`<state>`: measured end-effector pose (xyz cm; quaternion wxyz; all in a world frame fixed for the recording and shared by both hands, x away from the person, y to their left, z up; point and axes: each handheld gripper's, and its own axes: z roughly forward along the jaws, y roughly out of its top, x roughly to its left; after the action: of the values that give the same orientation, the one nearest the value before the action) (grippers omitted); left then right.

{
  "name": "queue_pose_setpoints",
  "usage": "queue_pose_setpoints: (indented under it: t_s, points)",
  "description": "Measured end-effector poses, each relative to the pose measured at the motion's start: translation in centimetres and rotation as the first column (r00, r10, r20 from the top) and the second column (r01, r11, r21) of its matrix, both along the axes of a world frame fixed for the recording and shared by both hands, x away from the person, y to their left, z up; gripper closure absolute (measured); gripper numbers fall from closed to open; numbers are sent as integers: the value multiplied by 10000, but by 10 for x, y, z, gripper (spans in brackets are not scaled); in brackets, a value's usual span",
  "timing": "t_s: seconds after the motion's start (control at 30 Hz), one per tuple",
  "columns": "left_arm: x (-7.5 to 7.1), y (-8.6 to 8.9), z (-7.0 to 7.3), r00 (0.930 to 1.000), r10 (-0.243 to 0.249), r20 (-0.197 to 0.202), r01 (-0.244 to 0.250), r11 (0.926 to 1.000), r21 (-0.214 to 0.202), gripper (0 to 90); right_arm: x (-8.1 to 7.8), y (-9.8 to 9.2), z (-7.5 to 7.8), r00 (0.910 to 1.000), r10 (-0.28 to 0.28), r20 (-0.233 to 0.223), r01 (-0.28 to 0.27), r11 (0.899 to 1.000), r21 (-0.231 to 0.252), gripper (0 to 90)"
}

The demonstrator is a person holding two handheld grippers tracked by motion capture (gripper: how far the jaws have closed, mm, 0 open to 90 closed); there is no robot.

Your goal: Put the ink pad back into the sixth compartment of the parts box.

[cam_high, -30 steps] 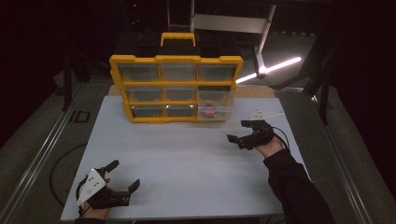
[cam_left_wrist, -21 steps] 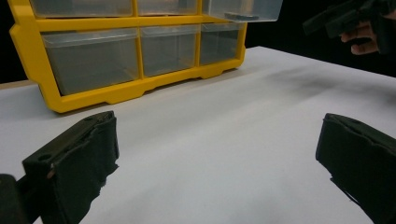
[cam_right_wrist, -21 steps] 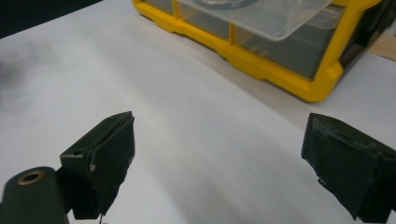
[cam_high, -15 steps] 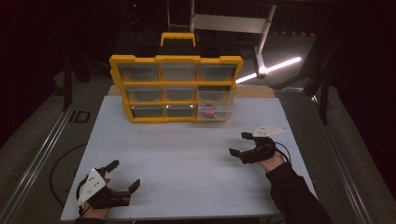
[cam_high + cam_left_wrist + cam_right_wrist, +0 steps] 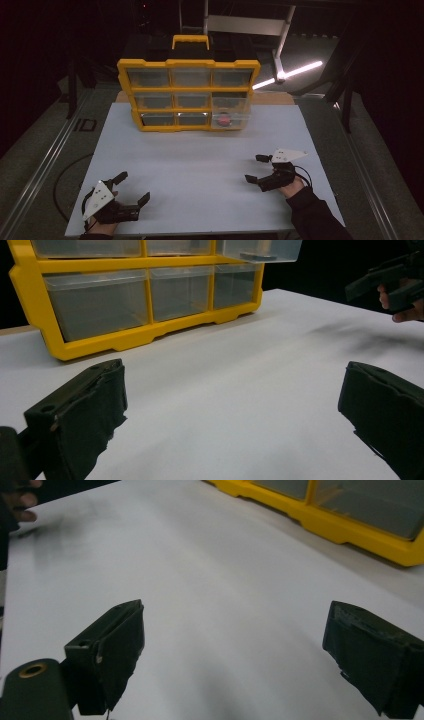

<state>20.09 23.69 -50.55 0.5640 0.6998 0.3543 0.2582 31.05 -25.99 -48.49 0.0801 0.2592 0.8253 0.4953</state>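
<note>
We find the right gripper spread wide and holding nothing, above the white table, well apart from the yellow drawer organizer. The left gripper likewise stands wide and empty near the front edge.

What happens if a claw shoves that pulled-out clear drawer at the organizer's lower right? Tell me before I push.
The clear drawer sticks out of the yellow organizer, so it would likely slide back in easily. Its thin clear plastic looks light and somewhat flexible, so push near the middle. The small red item inside may shift or roll. The tall upright organizer could scoot backward on the smooth white table.
</note>
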Motion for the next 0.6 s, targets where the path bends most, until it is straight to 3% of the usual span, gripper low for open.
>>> queue_pose_setpoints:
  t_s: [0.23, 0.47, 0.6]
  points:
    - [0, 0, 0, 10000, 9, 6, -9, 10000, -38, 1, -11, -6, -8, 9994, 335, 24, -335, 9994, 7, 99]
    - [0, 0, 0, 10000, 5, 7, -5, 10000, -35, 1, -22, -14, -13, 9984, 355, 444, -353, 9994, -56, 98]
    - [0, 0, 0, 10000, -2, 12, 2, 10000, -6, 1, -28, -19, -16, 9988, 349, 344, -350, 9994, 22, 98]
